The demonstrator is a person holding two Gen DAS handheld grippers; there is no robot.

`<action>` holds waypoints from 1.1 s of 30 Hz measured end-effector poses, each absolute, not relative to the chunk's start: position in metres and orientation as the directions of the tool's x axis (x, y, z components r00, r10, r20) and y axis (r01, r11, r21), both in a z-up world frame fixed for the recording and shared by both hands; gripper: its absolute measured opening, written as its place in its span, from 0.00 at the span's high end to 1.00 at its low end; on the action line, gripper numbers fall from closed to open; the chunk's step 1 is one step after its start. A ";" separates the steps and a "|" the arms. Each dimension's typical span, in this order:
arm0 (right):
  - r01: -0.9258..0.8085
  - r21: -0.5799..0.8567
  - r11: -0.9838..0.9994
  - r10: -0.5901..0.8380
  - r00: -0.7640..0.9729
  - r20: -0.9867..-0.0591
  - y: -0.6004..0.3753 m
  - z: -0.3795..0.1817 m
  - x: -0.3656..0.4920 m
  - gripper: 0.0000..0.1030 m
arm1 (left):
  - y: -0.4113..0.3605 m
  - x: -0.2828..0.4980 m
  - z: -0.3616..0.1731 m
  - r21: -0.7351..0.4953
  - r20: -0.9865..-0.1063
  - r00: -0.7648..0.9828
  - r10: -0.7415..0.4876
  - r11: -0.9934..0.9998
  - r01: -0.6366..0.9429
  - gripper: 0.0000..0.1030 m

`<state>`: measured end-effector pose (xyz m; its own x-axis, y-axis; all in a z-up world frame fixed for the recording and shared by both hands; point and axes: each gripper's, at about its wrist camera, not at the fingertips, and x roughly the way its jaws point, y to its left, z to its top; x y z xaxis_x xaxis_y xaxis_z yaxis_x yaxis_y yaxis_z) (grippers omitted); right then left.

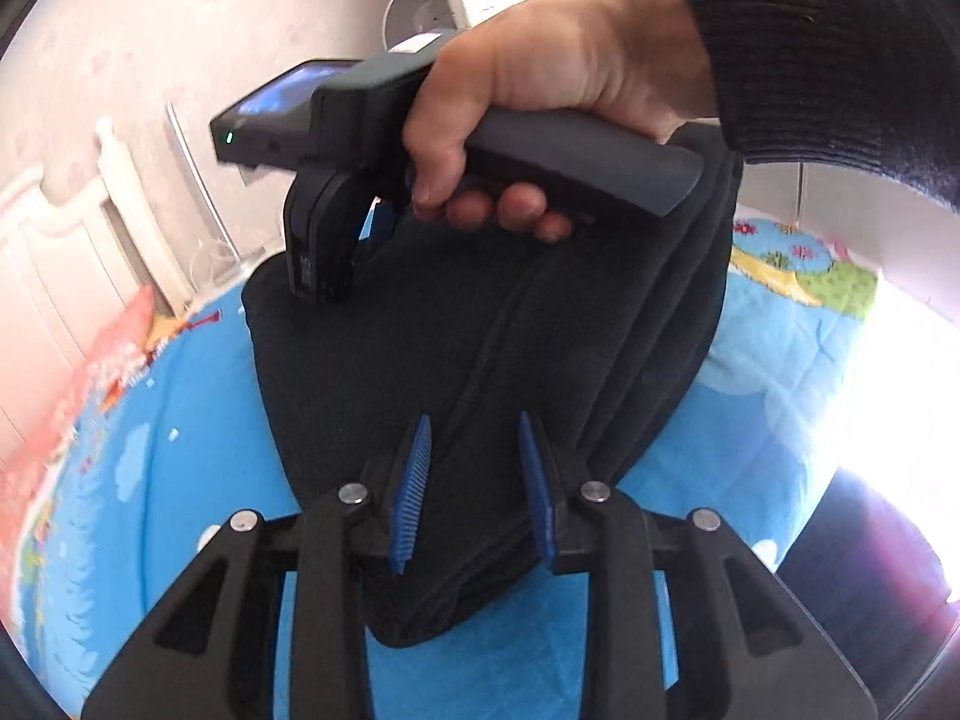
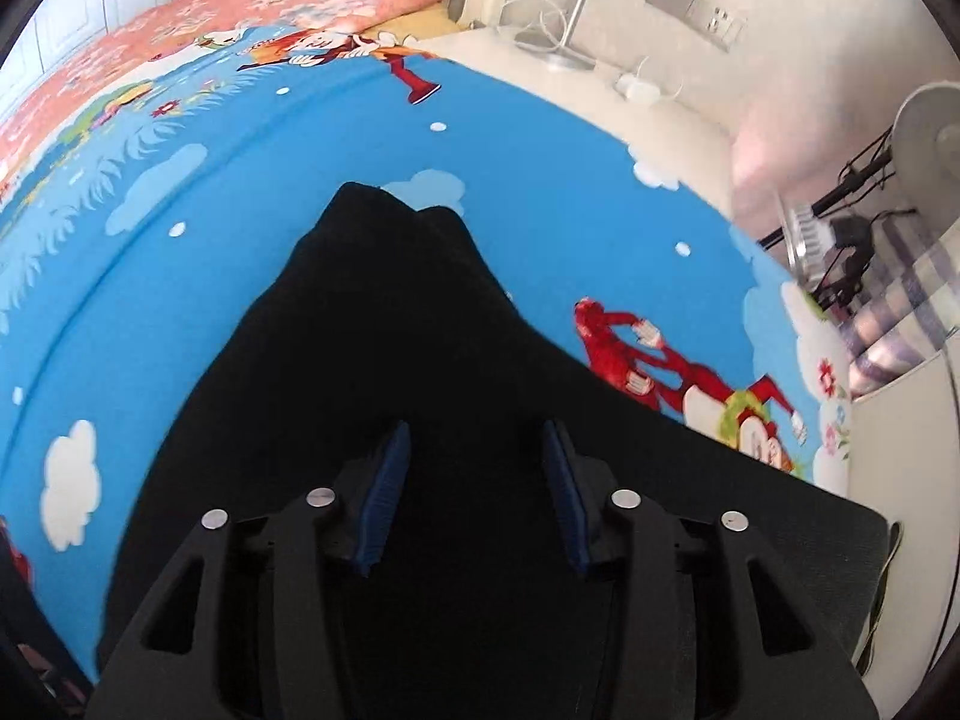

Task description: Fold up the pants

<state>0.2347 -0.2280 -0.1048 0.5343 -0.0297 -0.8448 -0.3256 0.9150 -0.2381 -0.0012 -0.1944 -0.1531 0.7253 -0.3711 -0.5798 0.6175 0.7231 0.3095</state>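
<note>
Open blue bedspread [image 2: 312, 138] lies bare on both sides of the black pants [image 2: 384, 324]. A pink pillow [image 2: 288, 0] blocks the bed's head, and a white nightstand [image 2: 648, 120] with cables crowds one side.

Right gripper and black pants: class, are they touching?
Cannot tell. In the left wrist view the right gripper overlaps the black pants at a corner, dark on dark; neither contact nor gap shows.

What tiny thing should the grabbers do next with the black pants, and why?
Probably close the left gripper on the near end of the black pants. Its fingers stand apart with the cloth running between them, so nothing looks pinched yet. The right gripper, also open, points down at the far corner. Lifting the pants off the blue bedspread for another fold likely needs a grip first.
</note>
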 end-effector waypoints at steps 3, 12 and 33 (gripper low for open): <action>-0.268 -0.258 0.928 -0.053 0.591 -0.805 -0.235 -0.103 0.233 0.28 | -0.195 -0.004 -0.154 0.314 -0.574 0.730 -0.371 0.723 0.615 0.71; -0.093 -0.240 0.966 -0.116 0.677 -0.727 -0.289 -0.047 0.171 0.32 | -0.194 -0.007 -0.155 0.337 -0.556 0.738 -0.383 0.708 0.621 0.71; 0.326 0.014 0.945 -0.246 0.742 -0.624 -0.392 -0.059 0.055 0.20 | -0.204 0.038 -0.126 0.153 -0.613 0.668 -0.421 0.767 0.624 0.69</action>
<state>0.0550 -0.3920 -0.0590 0.7417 -0.2463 -0.6239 0.3259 0.9453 0.0143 0.0378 -0.2038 -0.1255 0.6681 -0.4210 -0.6135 0.6237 0.7665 0.1531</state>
